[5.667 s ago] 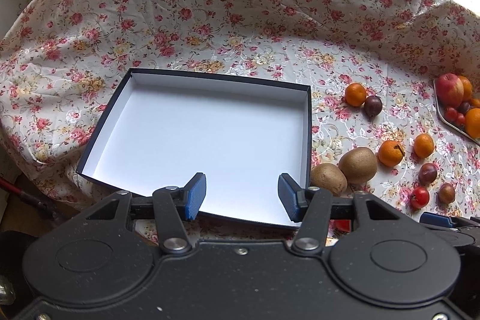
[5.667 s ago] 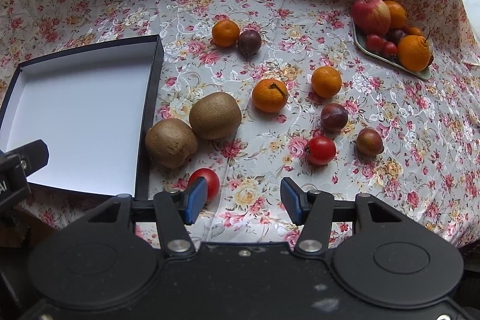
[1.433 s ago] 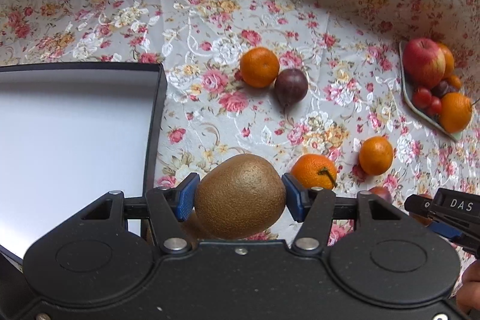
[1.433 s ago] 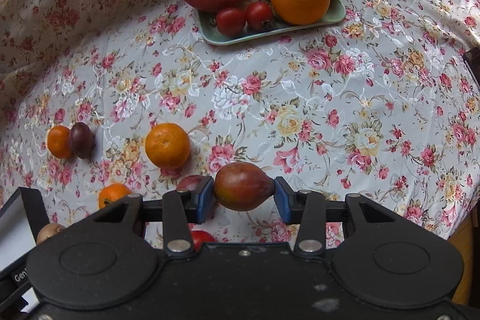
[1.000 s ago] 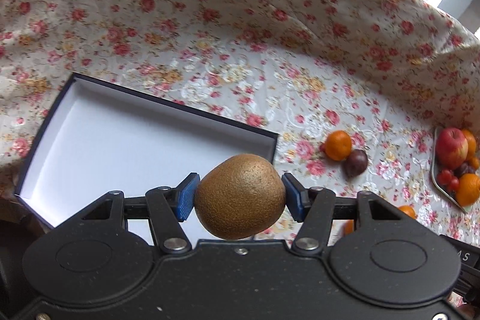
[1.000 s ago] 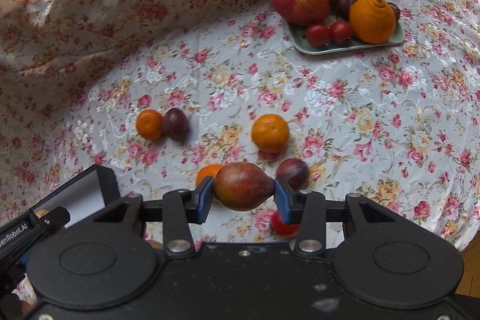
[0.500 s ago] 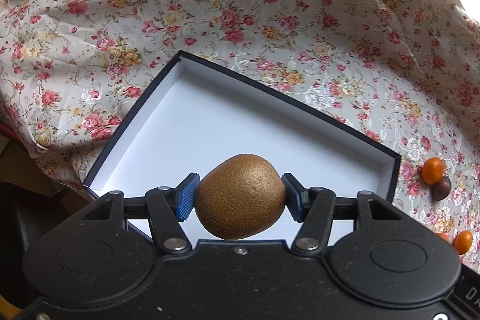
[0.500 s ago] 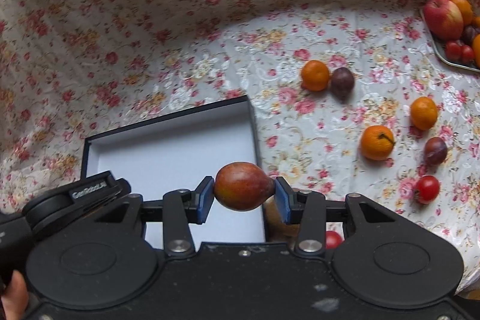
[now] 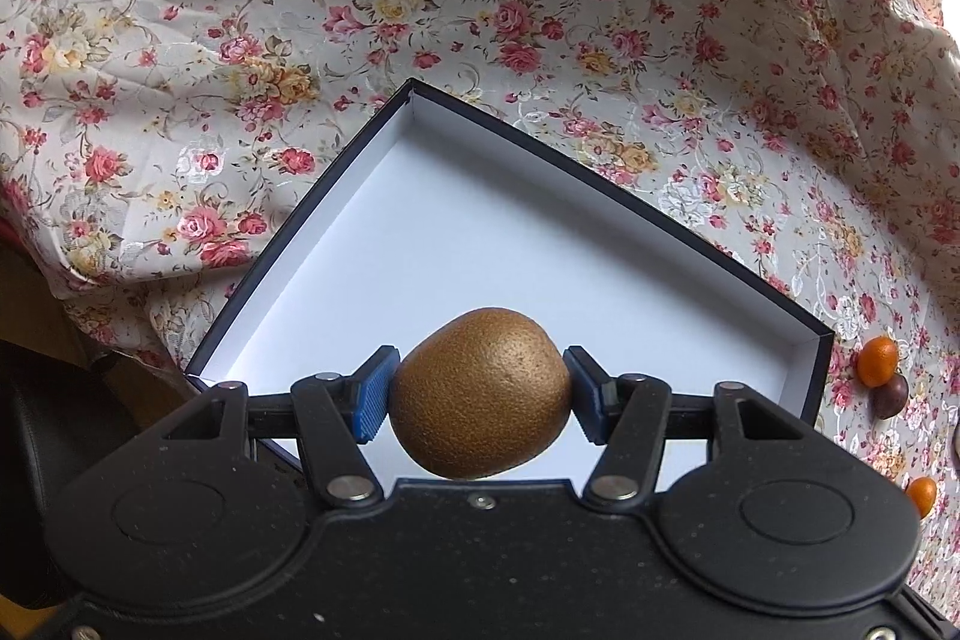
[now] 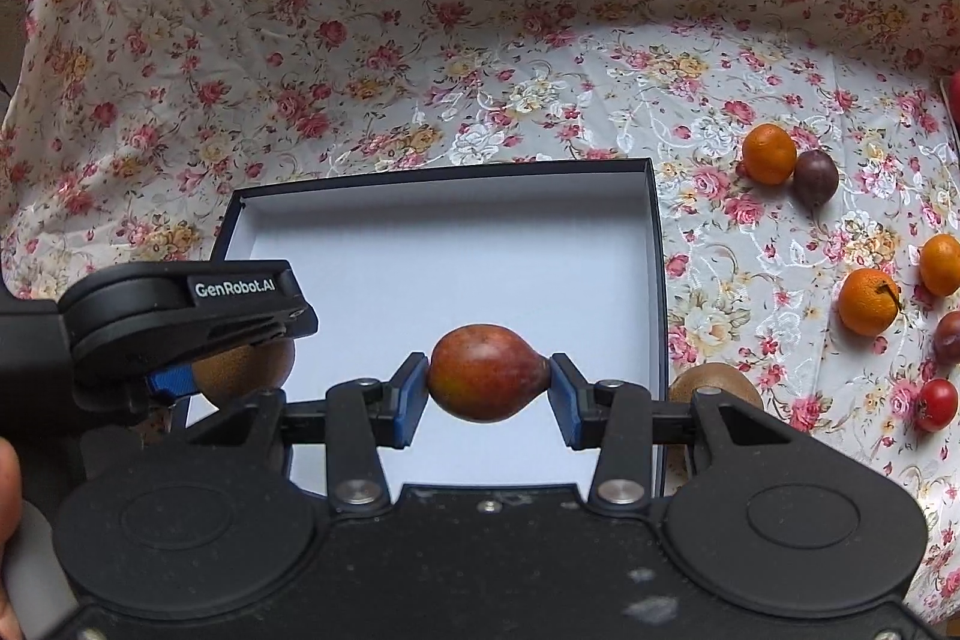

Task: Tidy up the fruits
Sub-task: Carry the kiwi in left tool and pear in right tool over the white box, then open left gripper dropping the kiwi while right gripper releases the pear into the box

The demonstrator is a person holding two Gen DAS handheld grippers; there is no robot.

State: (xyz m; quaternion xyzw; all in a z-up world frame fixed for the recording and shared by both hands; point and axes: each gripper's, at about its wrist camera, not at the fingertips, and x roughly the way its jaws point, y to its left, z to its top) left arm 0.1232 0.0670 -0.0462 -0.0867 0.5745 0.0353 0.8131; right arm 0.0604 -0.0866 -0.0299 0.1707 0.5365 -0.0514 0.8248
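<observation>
- While both tools hang over the shallow black box with a white inside [image 10: 456,268], the left gripper [image 9: 480,394] has its blue pads closed against the sides of a brown, rough-skinned kiwi [image 9: 480,394], held above the box's near-left part.
- Beside it, the right gripper [image 10: 487,389] pinches a reddish, pear-shaped fruit [image 10: 487,371] the same way, over the box's near edge.
- Nothing lies on the box floor, so the step in hand looks like carrying the first two fruits in; the next move calls for lowering each close to the floor and spreading the pads gently, since round fruit may roll.
- A second brown kiwi [image 10: 714,383] sits on the floral tablecloth [image 10: 480,40] just outside the box's right wall.
- Farther right lie small oranges [image 10: 868,301], a red tomato [image 10: 936,403] and a dark purple plum [image 10: 815,177], yet to be gathered.
</observation>
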